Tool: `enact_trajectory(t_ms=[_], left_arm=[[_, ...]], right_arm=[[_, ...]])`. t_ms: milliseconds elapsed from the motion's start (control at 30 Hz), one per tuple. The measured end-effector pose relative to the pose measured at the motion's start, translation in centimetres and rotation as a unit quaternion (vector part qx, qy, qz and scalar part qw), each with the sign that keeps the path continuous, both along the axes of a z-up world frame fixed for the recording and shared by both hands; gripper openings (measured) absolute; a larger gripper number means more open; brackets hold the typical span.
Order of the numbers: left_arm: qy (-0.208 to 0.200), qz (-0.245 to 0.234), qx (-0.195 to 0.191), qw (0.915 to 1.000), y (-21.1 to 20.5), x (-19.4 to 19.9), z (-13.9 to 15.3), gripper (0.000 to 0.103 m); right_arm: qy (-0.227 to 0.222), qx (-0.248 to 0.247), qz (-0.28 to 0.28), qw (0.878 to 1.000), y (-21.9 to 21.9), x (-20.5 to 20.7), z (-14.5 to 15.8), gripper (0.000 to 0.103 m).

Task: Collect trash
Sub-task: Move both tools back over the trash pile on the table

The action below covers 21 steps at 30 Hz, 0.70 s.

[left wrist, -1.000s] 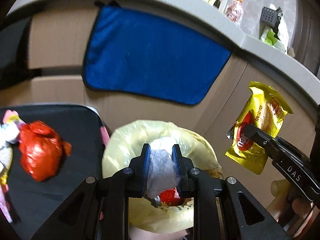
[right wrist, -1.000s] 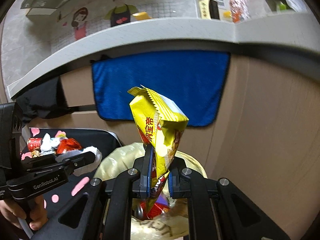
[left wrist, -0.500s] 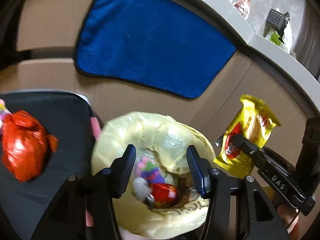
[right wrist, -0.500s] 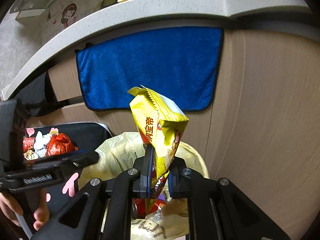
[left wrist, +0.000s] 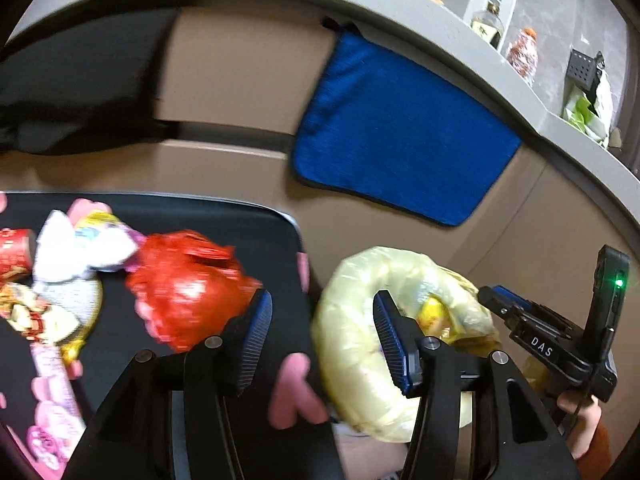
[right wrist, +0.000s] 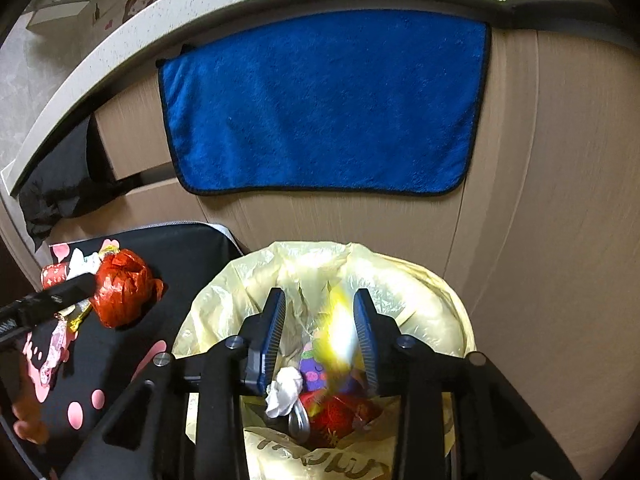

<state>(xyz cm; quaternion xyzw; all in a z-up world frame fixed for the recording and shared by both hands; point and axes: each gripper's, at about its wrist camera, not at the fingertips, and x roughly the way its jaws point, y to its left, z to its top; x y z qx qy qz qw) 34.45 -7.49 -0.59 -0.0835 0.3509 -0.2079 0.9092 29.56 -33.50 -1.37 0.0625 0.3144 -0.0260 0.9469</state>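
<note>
**Two hand-held grippers, one wrapper just released**

Two views, read left to right. On the black mat [left wrist: 224,220], at the far left of the left wrist view, lies the remaining trash: a red patterned roll [left wrist: 12,252], a crumpled white tissue [left wrist: 72,248] and a small gold wrapper [left wrist: 36,316], then a crumpled red bag [left wrist: 188,284] nearest the mat's edge. The left hand-held gripper [left wrist: 320,338] stands released with nothing between its blue pads; a second ago it held a clear plastic scrap over the bin, and that scrap is gone from it. Since then it has swung leftward, so the red bag now sits just beside its left finger.

Further right stands the bin with its yellow bag liner [right wrist: 400,276], below a blue towel [right wrist: 320,100] hanging on the cabinet front. The right hand-held gripper [right wrist: 320,332] hangs over the bin mouth. Its jaws have just been opening: the yellow snack wrapper [right wrist: 340,328], clamped upright half a second ago, now shows as a blur between the parted pads, apparently falling free. Below it in the bin lie a white wad, a purple wrapper and red foil.

Judged from this, both carried pieces are delivered, and the task turns back to the mat, where the red bag looks like the nearest next pick for the left side.
</note>
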Motion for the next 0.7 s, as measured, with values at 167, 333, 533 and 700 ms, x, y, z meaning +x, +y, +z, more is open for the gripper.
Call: enact_trajectory(t_ms=[167,333,533,700], left_arm=[[-0.013,0.027,0.010,0.9995,3.6,-1.1,0.3,0.054],[-0.011,0.064,0.011,0.9978,8.1,-1.9,0.0,0.054],[-0.017,0.138,0.004,0.9902,16.5,-3.1,-0.2,0.054],[-0.016,0.210,-0.008,0.9775,24.9,-3.0,-0.6,0.054]], right_arm=[[-0.001,-0.009,-0.011,1.000,0.9,-0.7,0.3,0.034],[-0.019,-0.015,-0.003,1.000,3.1,-1.5,1.8,0.034],[-0.043,-0.006,0.042,0.998,8.3,-1.7,4.2,0.034],[-0.065,-0.031,0.087,0.994,14.8,-1.4,5.7,0.034]])
